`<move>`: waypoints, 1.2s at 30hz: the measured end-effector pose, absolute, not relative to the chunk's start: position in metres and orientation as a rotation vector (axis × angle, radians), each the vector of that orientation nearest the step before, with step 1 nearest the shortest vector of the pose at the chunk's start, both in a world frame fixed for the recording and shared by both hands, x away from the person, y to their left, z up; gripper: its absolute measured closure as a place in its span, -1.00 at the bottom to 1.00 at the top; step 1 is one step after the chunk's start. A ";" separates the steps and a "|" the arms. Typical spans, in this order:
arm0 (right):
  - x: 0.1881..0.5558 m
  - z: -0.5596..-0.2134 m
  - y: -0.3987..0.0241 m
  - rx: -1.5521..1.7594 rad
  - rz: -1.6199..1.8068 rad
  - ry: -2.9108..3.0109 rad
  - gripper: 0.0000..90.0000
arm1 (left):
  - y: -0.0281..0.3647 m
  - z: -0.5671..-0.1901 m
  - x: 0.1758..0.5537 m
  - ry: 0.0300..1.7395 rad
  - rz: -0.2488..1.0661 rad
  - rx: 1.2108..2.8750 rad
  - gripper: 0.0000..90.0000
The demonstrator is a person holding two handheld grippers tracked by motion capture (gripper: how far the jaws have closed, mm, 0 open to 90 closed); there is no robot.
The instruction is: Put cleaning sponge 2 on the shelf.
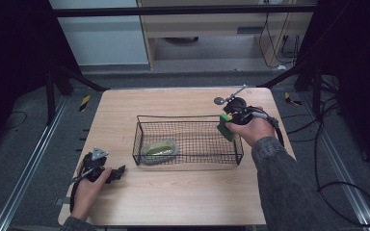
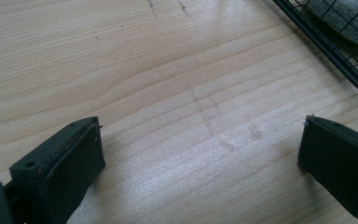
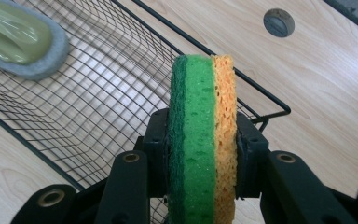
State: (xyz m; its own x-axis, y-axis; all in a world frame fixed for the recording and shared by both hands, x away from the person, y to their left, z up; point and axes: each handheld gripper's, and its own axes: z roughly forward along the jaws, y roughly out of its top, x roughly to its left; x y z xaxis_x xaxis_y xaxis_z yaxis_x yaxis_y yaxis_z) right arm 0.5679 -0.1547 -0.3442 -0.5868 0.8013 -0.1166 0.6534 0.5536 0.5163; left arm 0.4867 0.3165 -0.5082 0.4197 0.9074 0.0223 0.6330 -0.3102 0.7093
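Between right gripper [image 3: 203, 154] jaws, sponge [image 3: 203, 135].

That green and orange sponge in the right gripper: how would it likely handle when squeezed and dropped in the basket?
The sponge looks porous, so probably light and squashy; the right gripper pinches its flat faces. Its rough texture likely resists slipping. Flat-sided, it should land in the wire basket without rolling.

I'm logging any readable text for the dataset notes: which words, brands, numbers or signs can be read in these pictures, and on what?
None: no readable text, brand or number on the sponge, the wire basket, the green and grey scrubber inside it, the table or either gripper.
Only sign-like marks: yellow-and-black striped tape on the floor, no words on it.
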 end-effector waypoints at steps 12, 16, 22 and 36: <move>0.580 -0.363 -0.165 1.263 0.568 2.447 0.42 | 0.317 -0.508 0.487 1.298 0.567 2.052 -1.00; 0.583 -0.369 -0.165 1.272 0.555 2.452 0.42 | 0.317 -0.508 0.487 1.298 0.566 2.052 -1.00; 0.587 -0.374 -0.163 1.292 0.568 2.451 0.42 | 0.317 -0.508 0.487 1.296 0.566 2.053 -1.00; 0.591 -0.388 -0.159 1.303 0.533 2.466 0.43 | 0.317 -0.508 0.487 1.295 0.565 2.053 -1.00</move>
